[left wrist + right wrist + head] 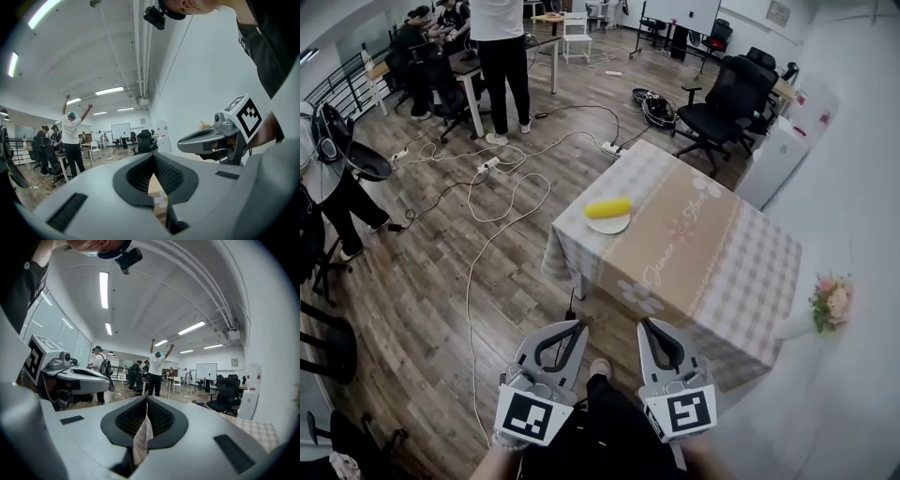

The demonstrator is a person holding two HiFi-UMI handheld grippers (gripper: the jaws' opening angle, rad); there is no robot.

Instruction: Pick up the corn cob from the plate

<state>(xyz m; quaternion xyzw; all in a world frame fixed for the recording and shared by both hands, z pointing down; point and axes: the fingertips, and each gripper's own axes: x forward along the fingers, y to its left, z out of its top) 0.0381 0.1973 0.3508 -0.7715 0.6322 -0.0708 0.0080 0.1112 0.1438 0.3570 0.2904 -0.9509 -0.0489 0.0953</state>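
A yellow corn cob (607,207) lies on a small white plate (608,225) near the far left corner of a table with a beige checked cloth (703,253). Both grippers are held low in the head view, short of the table's near edge and well apart from the cob. My left gripper (577,326) has its jaws together with nothing between them, and so does my right gripper (648,324). In the left gripper view the jaws (153,157) meet at the tips, and the right gripper (206,138) shows beside them. The right gripper view shows its jaws (146,400) meeting too.
White cables (502,178) trail across the wooden floor left of the table. A black office chair (722,98) and a white cabinet (773,159) stand behind it. A person (502,56) stands at desks further back. Pink flowers (831,300) sit at the right.
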